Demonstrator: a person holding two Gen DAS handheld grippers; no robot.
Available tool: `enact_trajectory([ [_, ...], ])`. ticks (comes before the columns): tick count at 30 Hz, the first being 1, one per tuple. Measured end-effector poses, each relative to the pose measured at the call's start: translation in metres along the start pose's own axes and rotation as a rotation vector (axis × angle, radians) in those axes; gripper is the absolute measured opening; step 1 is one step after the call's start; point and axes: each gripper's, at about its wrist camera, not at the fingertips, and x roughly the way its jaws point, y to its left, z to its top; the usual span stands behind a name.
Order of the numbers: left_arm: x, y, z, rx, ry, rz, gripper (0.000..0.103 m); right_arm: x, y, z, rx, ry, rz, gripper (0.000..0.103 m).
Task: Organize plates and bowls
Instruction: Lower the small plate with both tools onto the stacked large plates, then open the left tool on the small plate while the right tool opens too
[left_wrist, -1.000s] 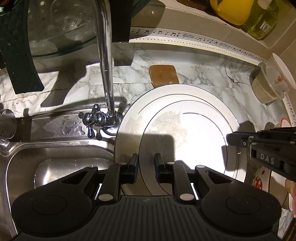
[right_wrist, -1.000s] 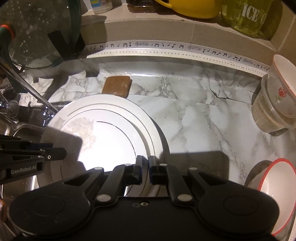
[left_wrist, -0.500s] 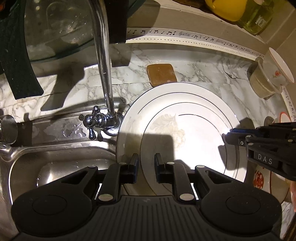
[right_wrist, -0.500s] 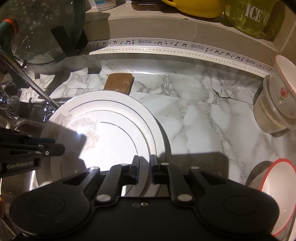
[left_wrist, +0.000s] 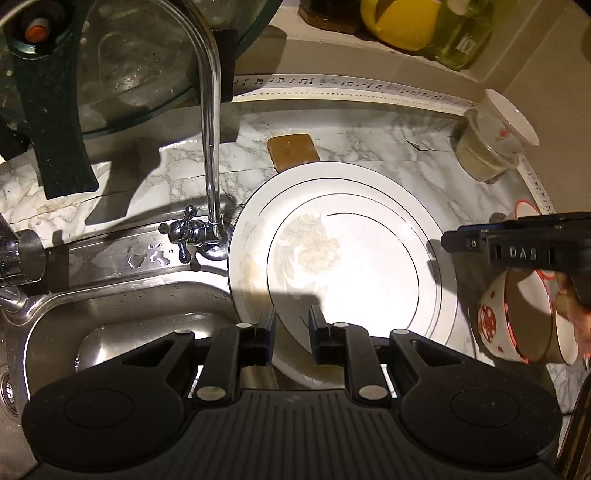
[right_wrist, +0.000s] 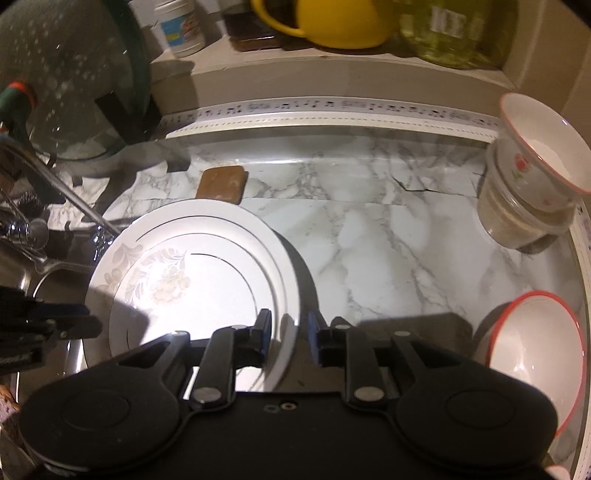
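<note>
White plate (left_wrist: 343, 258) lies on marble surface (right_wrist: 388, 240), left edge overhanging the sink (left_wrist: 110, 306). Left tongs (left_wrist: 291, 332) stand apart, plate rim between them, no pad pressing. Right tongs (right_wrist: 290, 338) opening, straddling plate's right rim. Red-rimmed bowl (right_wrist: 535, 350) empty at right. Clear tub (right_wrist: 517, 214) holds a small bowl (right_wrist: 543, 147) tilted in its mouth. Brown soap (right_wrist: 221, 182) behind plate.

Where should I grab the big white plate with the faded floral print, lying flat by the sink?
Take the big white floral plate by its thin rim, one finger above and one below. Come from the near edge, probably where it overhangs the steel sink; the tap and brown soap bar crowd the far side. The right gripper, jaws opening, straddles that near rim.
</note>
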Motion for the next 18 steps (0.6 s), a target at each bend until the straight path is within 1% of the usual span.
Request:
enact_trajectory([
  [2, -0.003, 0.001, -0.003, 0.002, -0.008, -0.001, 0.018, -0.001, -0.005, -0.002, 0.017, -0.002, 0.006, 0.030],
  [3, -0.004, 0.003, -0.005, -0.001, -0.008, -0.006, 0.021, -0.001, -0.007, -0.003, 0.026, -0.002, 0.003, 0.032],
  [5, -0.007, 0.006, -0.007, -0.016, -0.011, -0.022, 0.029, -0.001, -0.012, -0.005, 0.044, -0.001, 0.007, 0.034],
  [6, -0.007, 0.009, -0.008, -0.024, -0.017, -0.024, 0.038, -0.001, -0.015, -0.005, 0.060, -0.001, 0.018, 0.035],
  [7, -0.008, 0.011, -0.009, -0.033, -0.025, -0.024, 0.055, 0.000, -0.017, -0.006, 0.075, -0.001, 0.032, 0.036],
  [9, -0.010, 0.015, -0.012, -0.054, -0.047, -0.035, 0.070, 0.000, -0.019, -0.007, 0.095, -0.004, 0.050, 0.041],
  [10, -0.011, 0.017, -0.013, -0.062, -0.054, -0.039, 0.070, 0.000, -0.019, -0.007, 0.099, -0.009, 0.052, 0.043],
  [12, -0.010, 0.021, -0.013, -0.080, -0.059, -0.044, 0.070, 0.000, -0.020, -0.008, 0.111, -0.017, 0.064, 0.057],
  [13, -0.010, 0.023, -0.014, -0.086, -0.070, -0.043, 0.071, 0.001, -0.020, -0.007, 0.117, -0.021, 0.072, 0.061],
  [14, -0.010, 0.024, -0.015, -0.090, -0.089, -0.030, 0.073, 0.001, -0.020, -0.007, 0.123, -0.026, 0.080, 0.070],
  [15, -0.010, 0.024, -0.016, -0.093, -0.107, -0.015, 0.077, 0.002, -0.021, -0.007, 0.129, -0.032, 0.087, 0.076],
  [16, -0.010, 0.026, -0.017, -0.098, -0.119, -0.013, 0.079, 0.002, -0.021, -0.007, 0.135, -0.036, 0.093, 0.078],
  [18, -0.007, 0.028, -0.017, -0.114, -0.130, -0.024, 0.080, 0.005, -0.022, -0.007, 0.149, -0.033, 0.115, 0.086],
])
